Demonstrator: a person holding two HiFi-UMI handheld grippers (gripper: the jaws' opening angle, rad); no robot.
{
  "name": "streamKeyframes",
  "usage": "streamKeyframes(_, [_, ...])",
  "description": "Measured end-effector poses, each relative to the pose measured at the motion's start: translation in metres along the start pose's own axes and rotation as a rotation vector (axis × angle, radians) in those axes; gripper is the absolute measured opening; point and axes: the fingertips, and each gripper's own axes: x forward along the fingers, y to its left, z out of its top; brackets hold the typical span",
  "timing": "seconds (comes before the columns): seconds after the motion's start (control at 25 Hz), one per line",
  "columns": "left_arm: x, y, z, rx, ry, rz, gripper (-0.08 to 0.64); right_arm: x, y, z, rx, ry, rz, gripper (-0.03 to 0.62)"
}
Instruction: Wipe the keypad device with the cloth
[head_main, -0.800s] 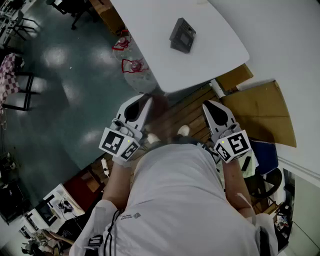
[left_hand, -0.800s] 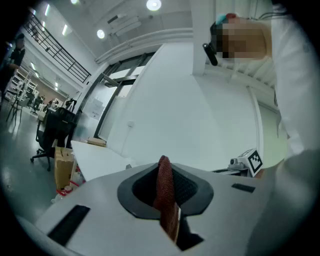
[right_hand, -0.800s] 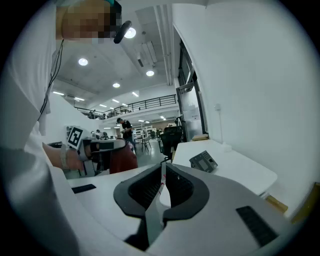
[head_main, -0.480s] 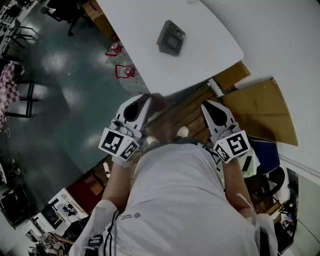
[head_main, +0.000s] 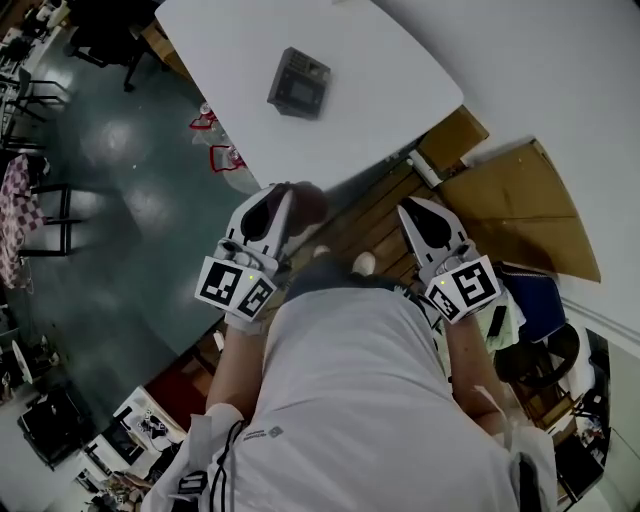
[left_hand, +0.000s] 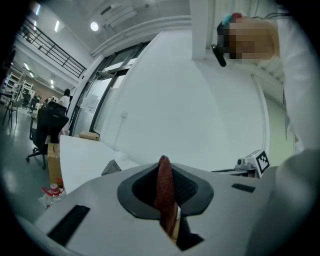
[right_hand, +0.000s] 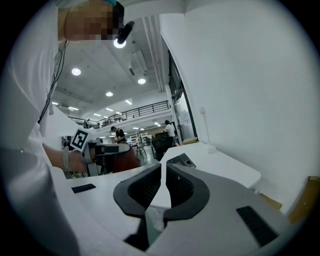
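Observation:
The keypad device (head_main: 298, 82), a dark grey box, lies on the white table (head_main: 390, 90) well ahead of both grippers. It also shows small in the left gripper view (left_hand: 111, 167) and in the right gripper view (right_hand: 181, 160). My left gripper (head_main: 283, 192) is held level in front of my body, short of the table's edge, and is shut on a reddish-brown cloth (left_hand: 164, 186). The cloth (head_main: 306, 204) bulges out beside the jaws. My right gripper (head_main: 407, 207) is shut with nothing in it; its jaws meet in the right gripper view (right_hand: 162, 166).
Flat cardboard sheets (head_main: 520, 210) lie on the floor at the right, wooden slats (head_main: 370, 225) below the table's near edge. Clear bags with red print (head_main: 215, 150) sit by the table's left side. Chairs (head_main: 40, 200) stand at far left, a blue seat (head_main: 530, 300) by my right arm.
In the head view the table and keypad device have slid leftward. Both grippers keep the same pose before my body, the cloth still in the left one.

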Motion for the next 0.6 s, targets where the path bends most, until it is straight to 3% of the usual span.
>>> streamKeyframes(0.28, [0.021,0.009,-0.002,-0.033,0.008,-0.030,0.035,0.015,-0.013,-0.005,0.028,0.035,-0.013,0.041])
streamKeyframes(0.6, [0.048,0.055,0.007,-0.049,-0.017,-0.038,0.035,0.065,-0.032,0.005,0.001,0.098,-0.025,0.041])
